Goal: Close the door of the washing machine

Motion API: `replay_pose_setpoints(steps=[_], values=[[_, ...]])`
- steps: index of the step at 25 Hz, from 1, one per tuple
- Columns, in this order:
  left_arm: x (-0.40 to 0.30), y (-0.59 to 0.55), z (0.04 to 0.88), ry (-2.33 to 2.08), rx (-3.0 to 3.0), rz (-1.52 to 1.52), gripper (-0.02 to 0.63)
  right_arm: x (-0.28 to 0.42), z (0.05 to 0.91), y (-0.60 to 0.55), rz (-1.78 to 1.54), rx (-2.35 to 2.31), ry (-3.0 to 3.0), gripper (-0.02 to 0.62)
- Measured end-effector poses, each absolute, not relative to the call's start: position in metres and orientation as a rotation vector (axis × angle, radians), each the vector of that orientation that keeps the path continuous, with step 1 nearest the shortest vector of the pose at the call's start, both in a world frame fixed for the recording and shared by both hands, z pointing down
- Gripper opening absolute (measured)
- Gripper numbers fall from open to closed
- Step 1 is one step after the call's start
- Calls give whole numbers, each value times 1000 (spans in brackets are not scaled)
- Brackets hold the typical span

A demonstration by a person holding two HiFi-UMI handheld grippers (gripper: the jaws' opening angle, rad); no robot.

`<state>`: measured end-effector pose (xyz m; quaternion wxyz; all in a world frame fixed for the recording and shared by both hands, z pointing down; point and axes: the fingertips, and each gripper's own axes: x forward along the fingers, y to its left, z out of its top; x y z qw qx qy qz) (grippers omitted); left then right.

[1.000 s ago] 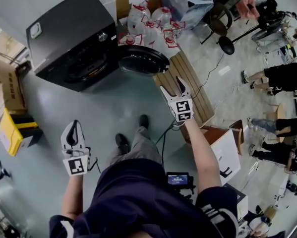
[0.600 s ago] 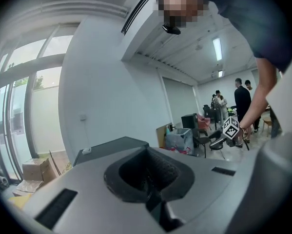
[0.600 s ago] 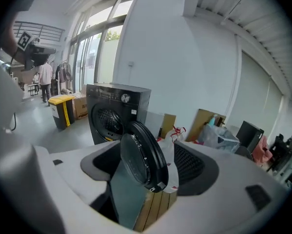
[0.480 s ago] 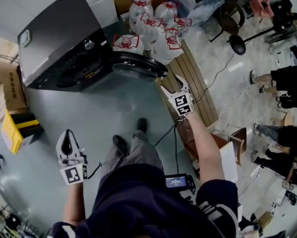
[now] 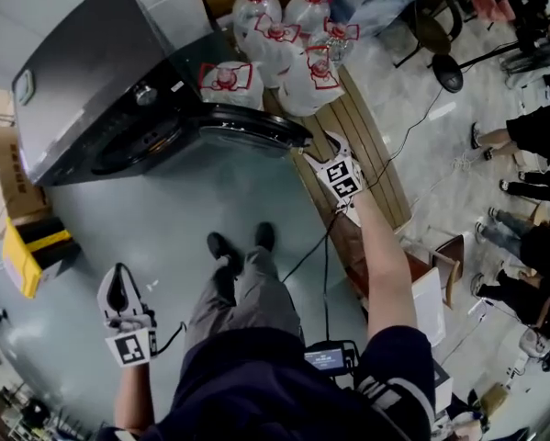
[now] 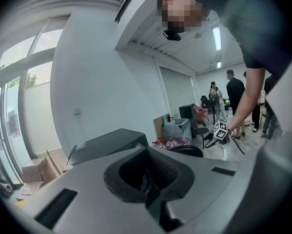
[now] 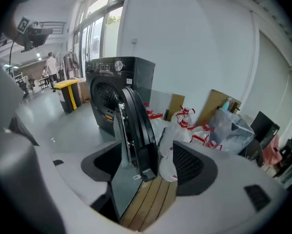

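The dark washing machine stands at the upper left of the head view, its round door swung open toward me. My right gripper is at the door's free edge, jaws open. In the right gripper view the door's rim stands edge-on between the two pads of the right gripper, with gaps on both sides, and the machine's drum lies behind. My left gripper hangs low at the left, far from the machine, shut and holding nothing. The left gripper looks toward the machine from a distance.
Several large water jugs stand on a wooden pallet just right of the door. A yellow bin and cardboard boxes sit at the left. People stand at the right. My feet and a cable are on the floor.
My right gripper has moved up to the door's free edge, which now sits between its jaws. The left gripper has dropped lower and back. I have stepped closer to the machine.
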<state>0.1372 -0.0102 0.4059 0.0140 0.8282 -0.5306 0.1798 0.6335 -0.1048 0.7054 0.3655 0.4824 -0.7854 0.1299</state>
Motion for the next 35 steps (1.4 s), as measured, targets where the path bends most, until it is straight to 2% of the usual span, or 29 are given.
replay_pose_setpoints(steps=[2,4,12,14,24,33,35], values=[[137,-18,413,-1643,2578,590,23,640,724,-111,349,1216,-2013,336],[136,-23,420,-1646,2575,611,23,646,744,-115,363,1184,-2005,295],[131,-38,455,-1672,2519,709,23,659,818,-127,354,1008,-1978,295],[129,-39,461,-1676,2513,728,23,662,830,-130,359,990,-1971,278],[126,-43,475,-1705,2471,810,23,675,862,-143,391,914,-1963,227],[127,-44,481,-1714,2465,840,23,672,880,-141,422,823,-1960,162],[126,-43,481,-1715,2461,849,23,671,880,-143,421,817,-1966,130]])
